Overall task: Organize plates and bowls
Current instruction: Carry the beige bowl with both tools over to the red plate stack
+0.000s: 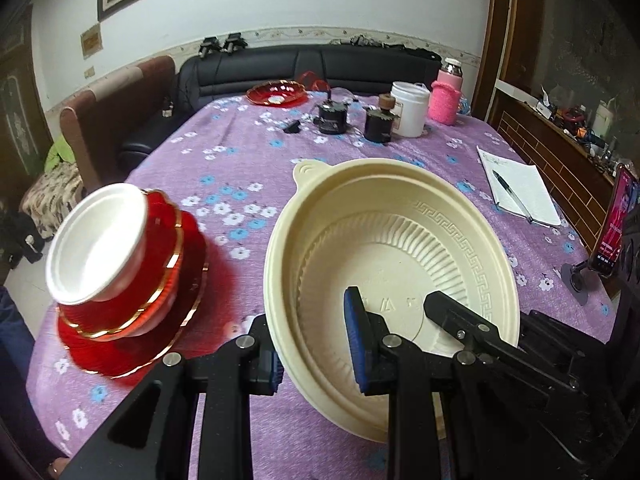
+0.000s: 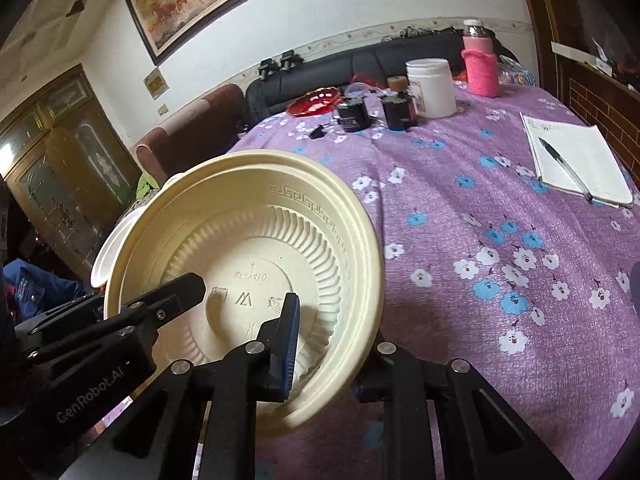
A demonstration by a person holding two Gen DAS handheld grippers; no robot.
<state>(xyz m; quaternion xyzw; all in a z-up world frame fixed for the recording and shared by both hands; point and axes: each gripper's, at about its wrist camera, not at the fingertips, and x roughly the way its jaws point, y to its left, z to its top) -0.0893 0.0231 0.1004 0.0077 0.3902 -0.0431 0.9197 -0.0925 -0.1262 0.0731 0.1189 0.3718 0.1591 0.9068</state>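
Beside the red stack (image 1: 128, 280), cream bowl (image 1: 392, 264) tilted, rim pinched by both grippers' fingers (image 1: 357, 344); thin-edge slippage possible, toppling stack.

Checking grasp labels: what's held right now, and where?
Cream bowl, by its near rim: left hand-held gripper and right hand-held gripper each straddle the wall.

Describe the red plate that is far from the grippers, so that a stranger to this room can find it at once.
Start at the table with the purple flowered cloth and look to its far edge, just before the black sofa. The red plate lies there alone, left of the two dark jars. Unlike the near red stack, it carries no white bowl.
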